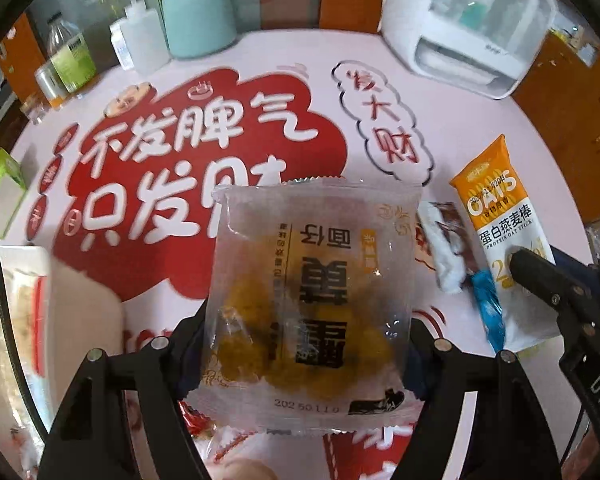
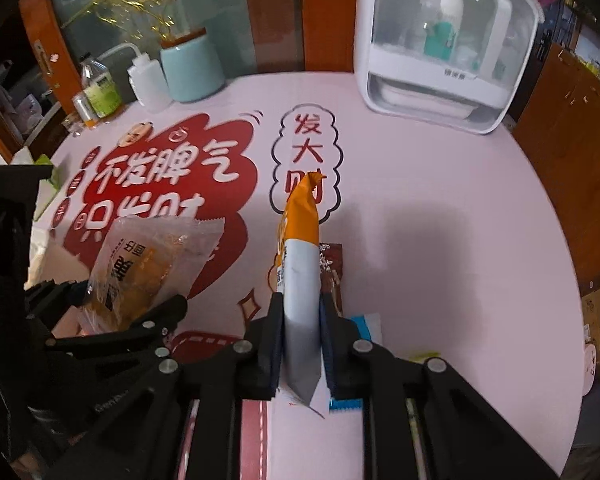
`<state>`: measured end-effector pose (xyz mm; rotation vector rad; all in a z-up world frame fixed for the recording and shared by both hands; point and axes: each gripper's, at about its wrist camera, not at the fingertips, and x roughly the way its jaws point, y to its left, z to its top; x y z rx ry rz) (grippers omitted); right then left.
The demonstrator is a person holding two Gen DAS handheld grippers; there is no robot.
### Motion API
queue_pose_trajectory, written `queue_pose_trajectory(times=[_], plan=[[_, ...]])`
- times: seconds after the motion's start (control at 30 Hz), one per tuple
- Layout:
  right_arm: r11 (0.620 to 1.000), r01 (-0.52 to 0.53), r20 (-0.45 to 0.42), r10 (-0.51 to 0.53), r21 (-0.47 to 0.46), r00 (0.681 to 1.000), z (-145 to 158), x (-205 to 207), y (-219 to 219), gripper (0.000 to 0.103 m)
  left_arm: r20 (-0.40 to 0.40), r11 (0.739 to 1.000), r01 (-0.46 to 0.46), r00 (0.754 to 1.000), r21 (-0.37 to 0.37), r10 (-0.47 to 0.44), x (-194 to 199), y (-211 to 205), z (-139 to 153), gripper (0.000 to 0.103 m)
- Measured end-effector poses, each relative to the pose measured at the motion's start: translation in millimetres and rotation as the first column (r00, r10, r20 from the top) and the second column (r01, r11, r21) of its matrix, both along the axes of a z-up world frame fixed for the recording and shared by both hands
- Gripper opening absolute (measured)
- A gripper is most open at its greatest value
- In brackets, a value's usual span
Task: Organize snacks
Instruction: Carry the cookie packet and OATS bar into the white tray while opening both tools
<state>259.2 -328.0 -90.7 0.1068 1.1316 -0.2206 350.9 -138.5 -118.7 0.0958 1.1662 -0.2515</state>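
Observation:
My left gripper (image 1: 306,340) is shut on a clear packet with a yellow pastry (image 1: 312,280) and holds it above the pink mat (image 1: 480,136). The same packet (image 2: 152,264) and the left gripper (image 2: 112,304) show at the left of the right wrist view. My right gripper (image 2: 302,320) is shut on an orange and white oat bar (image 2: 300,264), which stands on edge between the pads. In the left wrist view the oat bar (image 1: 496,208) lies to the right, with a right gripper finger (image 1: 540,276) on its lower end. A brown-wrapped snack (image 2: 332,268) and a blue wrapper (image 2: 364,324) lie beside the bar.
A white bin (image 1: 20,300) with snack packets sits at the left edge. Red-wrapped snacks (image 1: 204,432) lie under the left gripper. At the back stand a white appliance (image 1: 472,32), a teal jar (image 1: 198,16), a squeeze bottle (image 1: 144,40) and a green-labelled bottle (image 1: 70,52).

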Motion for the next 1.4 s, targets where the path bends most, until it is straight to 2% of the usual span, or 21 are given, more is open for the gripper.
queue_pose_trajectory(times=[0.2,0.43,0.6,0.77,0.97,1.1,1.23,1.4], plan=[[0.999,-0.03,0.056,0.032,-0.026,0.998,40.1,-32.4,19.1,0.017,0.066,0.999,0.045,0.997,-0.011,-0.044,-43.4,21.1,46.4,0.075],[0.991,-0.109,0.137,0.119,-0.08,0.983,91.8,-69.4,66.8,0.017,0.134,0.997,0.058,0.99,-0.043,-0.052,-101.8,80.5,99.8,0.076],[0.977,-0.19,0.185,0.205,-0.094,0.961,116.5,-91.3,111.4,0.017,0.171,0.998,0.019,0.985,-0.063,-0.008,-140.8,141.0,128.8,0.076],[0.948,-0.294,0.213,0.314,-0.124,0.925,129.5,-104.6,163.3,0.017,0.205,0.996,-0.066,0.976,-0.066,0.078,-171.1,206.9,147.6,0.076],[0.908,-0.406,0.246,0.42,-0.105,0.874,132.2,-106.2,224.9,0.017,0.215,0.985,-0.156,0.962,-0.073,0.168,-191.3,271.1,153.0,0.076],[0.884,-0.463,0.241,0.464,-0.064,0.852,124.6,-96.5,256.1,0.017,0.209,0.974,-0.214,0.951,-0.079,0.226,-191.8,303.1,145.7,0.077],[0.87,-0.492,0.222,0.482,-0.01,0.847,110.0,-78.3,281.9,0.017,0.181,0.962,-0.261,0.945,-0.08,0.271,-182.3,326.5,126.6,0.077],[0.864,-0.497,0.192,0.476,0.078,0.858,86.9,-53.8,302.1,0.017,0.145,0.955,-0.289,0.944,-0.066,0.296,-162.7,341.4,100.9,0.077]])
